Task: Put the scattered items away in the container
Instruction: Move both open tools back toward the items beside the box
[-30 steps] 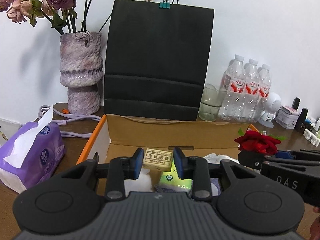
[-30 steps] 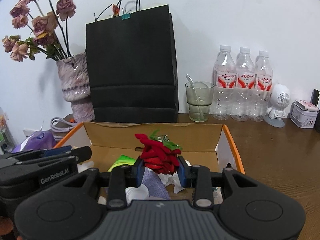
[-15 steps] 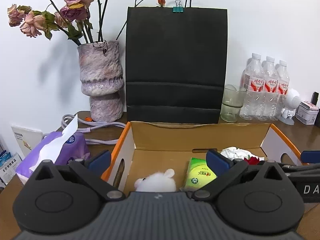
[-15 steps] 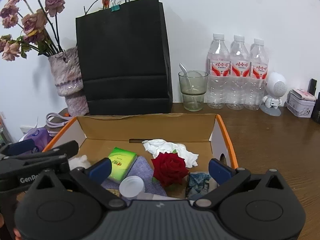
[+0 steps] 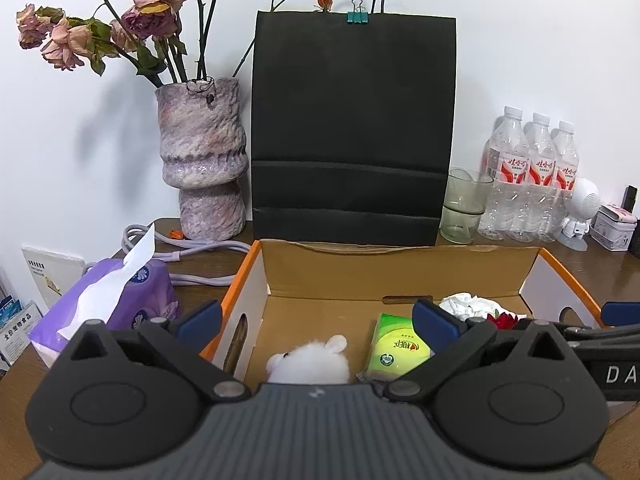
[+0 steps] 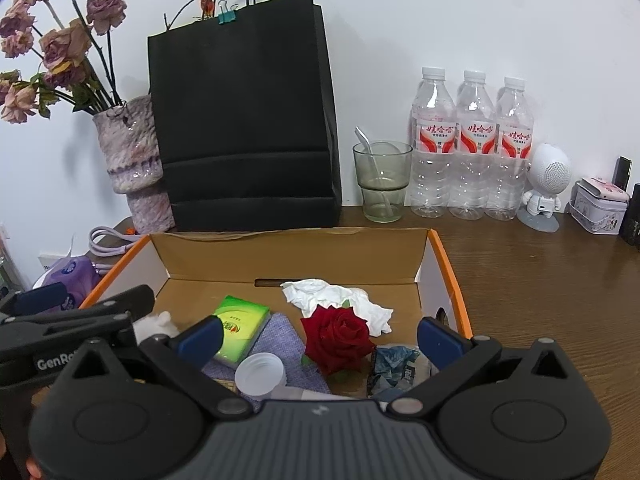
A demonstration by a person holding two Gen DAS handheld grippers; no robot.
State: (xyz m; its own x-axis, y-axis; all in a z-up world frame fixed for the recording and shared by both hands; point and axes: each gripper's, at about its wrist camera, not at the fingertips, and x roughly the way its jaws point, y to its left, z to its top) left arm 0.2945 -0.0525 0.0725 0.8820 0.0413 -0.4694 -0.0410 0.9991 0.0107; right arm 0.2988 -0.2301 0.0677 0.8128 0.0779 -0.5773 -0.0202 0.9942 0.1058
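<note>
An open cardboard box (image 6: 296, 252) sits on the wooden bench (image 6: 540, 280), holding a red rose (image 6: 338, 336), green tissue pack (image 6: 240, 320), crumpled white paper (image 6: 340, 300) and bottle cap (image 6: 258, 372). Above it, the left tool (image 5: 316, 320) and right tool (image 6: 318, 332) both gape wide, gripping nothing.

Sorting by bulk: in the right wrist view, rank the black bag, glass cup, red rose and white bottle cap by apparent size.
1. black bag
2. glass cup and red rose: similar; the rose lies nearer, so unsure
3. white bottle cap

Matt cardboard box (image 6: 296, 254), glossy wood table (image 6: 540, 280)
</note>
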